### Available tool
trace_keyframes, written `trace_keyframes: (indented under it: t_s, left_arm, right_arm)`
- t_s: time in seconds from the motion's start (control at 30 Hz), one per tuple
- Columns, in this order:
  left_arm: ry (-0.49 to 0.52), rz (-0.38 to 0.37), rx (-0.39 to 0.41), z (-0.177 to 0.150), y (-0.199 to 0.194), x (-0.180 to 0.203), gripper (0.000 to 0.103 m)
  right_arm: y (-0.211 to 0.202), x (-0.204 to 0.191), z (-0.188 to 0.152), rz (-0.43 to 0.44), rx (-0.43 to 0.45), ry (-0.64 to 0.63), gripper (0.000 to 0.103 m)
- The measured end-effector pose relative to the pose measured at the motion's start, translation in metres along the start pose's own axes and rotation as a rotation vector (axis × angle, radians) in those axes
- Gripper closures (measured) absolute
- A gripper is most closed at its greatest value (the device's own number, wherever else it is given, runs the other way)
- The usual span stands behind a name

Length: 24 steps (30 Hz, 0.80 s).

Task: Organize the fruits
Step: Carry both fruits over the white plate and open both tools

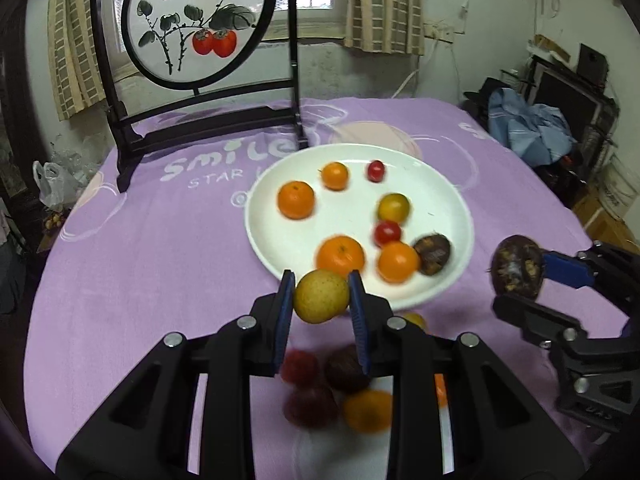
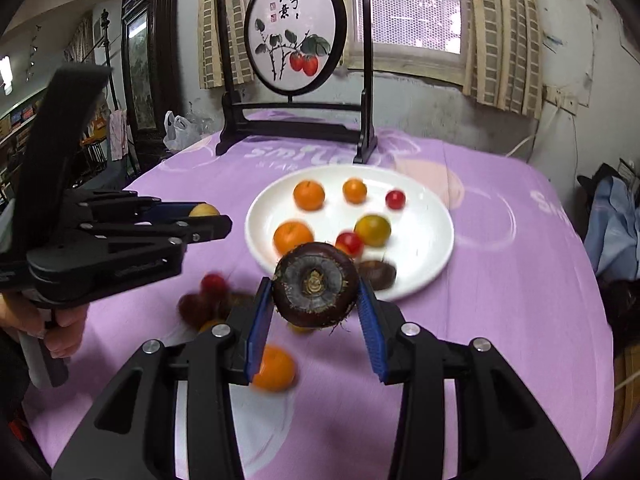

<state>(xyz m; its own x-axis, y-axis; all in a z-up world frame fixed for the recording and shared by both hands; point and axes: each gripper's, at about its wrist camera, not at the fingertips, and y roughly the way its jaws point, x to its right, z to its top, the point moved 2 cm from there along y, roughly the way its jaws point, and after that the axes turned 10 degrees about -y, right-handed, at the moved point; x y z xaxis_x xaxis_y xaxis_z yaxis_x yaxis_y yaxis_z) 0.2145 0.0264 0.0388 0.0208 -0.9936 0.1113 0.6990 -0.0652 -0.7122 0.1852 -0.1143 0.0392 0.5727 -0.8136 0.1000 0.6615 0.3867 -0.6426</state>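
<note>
Blue-padded, your left claw (image 1: 322, 296) pinches a yellow-green fruit (image 1: 321, 295) just short of the white plate (image 1: 448, 184), whose near rim lies dead ahead at 12 o'clock. Your right claw (image 2: 316, 292) grips a dark water chestnut (image 2: 316, 283), with the plate again at 12 o'clock. Both claws sit about equally near it. Loose fruits (image 1: 336, 388) lie beneath on the purple table (image 1: 140, 248).
</note>
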Motion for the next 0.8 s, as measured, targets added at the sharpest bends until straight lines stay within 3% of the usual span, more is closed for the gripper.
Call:
trace_keyframes:
  t_s: [0.2, 0.47, 0.5, 0.53, 0.57, 0.6, 0.8]
  left_arm:
    - [-0.066, 0.054, -0.041, 0.029, 0.049, -0.012, 0.076]
    - [-0.107, 0.067, -0.082, 0.039, 0.095, -0.017, 0.076]
    - [-0.126, 0.057, -0.084, 0.039, 0.099, -0.018, 0.071]
    - [-0.143, 0.048, -0.081, 0.039, 0.101, -0.019, 0.047]
    - [-0.155, 0.052, -0.074, 0.039, 0.101, -0.020, 0.034]
    - [-0.168, 0.067, -0.045, 0.040, 0.098, -0.021, 0.026]
    - [-0.175, 0.066, -0.033, 0.037, 0.077, -0.025, 0.026]
  right_arm:
    - [0.056, 0.037, 0.013, -0.053, -0.067, 0.039, 0.061]
    - [0.097, 0.061, 0.006, -0.062, -0.124, 0.121, 0.060]
    - [0.099, 0.062, 0.005, -0.063, -0.126, 0.132, 0.060]
    - [0.101, 0.063, 0.004, -0.057, -0.128, 0.144, 0.057]
    - [0.100, 0.064, 0.003, -0.049, -0.125, 0.151, 0.056]
    - [0.099, 0.064, 0.003, -0.042, -0.119, 0.155, 0.056]
    - [0.077, 0.060, -0.001, -0.029, -0.090, 0.163, 0.054]
